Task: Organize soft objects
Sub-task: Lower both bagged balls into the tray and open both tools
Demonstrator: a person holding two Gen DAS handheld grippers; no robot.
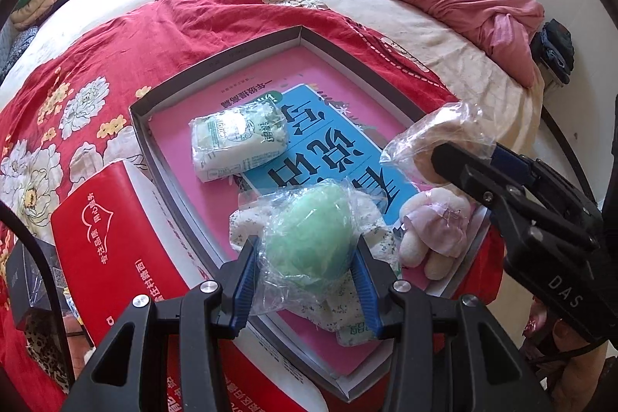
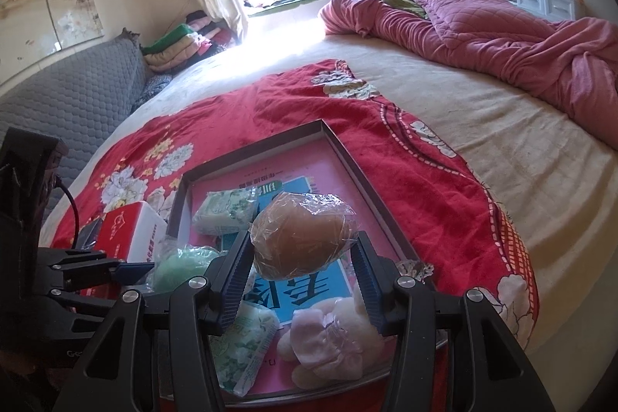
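Over a shallow box [image 1: 216, 64] on the bed, my left hand-held gripper [image 1: 307, 267] pinches a green sponge in clear wrap [image 1: 309, 242], while my right hand-held gripper [image 2: 301, 277] pinches a wrapped tan sponge [image 2: 301, 238] above it. Two tissue packs [image 1: 235, 141] and a plush toy [image 1: 436, 234] already lie inside; I judge these two sponges remain to be placed.

Green sponge [image 1: 309, 238], brown sponge [image 2: 301, 234] (both clear-wrapped), pink-lined tray [image 1: 216, 64], red floral blanket [image 1: 116, 64].
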